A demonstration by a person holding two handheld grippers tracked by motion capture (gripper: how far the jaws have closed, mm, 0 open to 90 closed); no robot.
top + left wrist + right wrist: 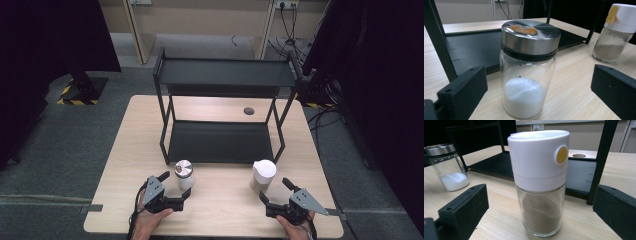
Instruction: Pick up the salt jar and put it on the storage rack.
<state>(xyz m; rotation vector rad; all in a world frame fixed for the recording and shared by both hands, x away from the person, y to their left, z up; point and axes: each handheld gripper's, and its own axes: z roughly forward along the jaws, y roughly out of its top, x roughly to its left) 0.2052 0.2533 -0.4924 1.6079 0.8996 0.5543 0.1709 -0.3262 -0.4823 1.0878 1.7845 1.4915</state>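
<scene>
Table seen from above: my left gripper [175, 186] sits at the near left with its jaws spread wide around a glass jar with a steel lid [184, 173], and my right gripper [274, 190] sits at the near right, equally wide, just before a shaker with a white cap [263, 175]; both containers stand upright near a black two-tier rack [222, 107]. Left gripper view: the jar [529, 70], part filled with white grains, stands centred between my jaws, not yet touched. Right gripper view: the shaker [540, 182], holding brown powder, stands centred likewise, clear of both jaws. To grip well, I judge I should close each pair level on the glass below the lids, keeping both containers upright.
</scene>
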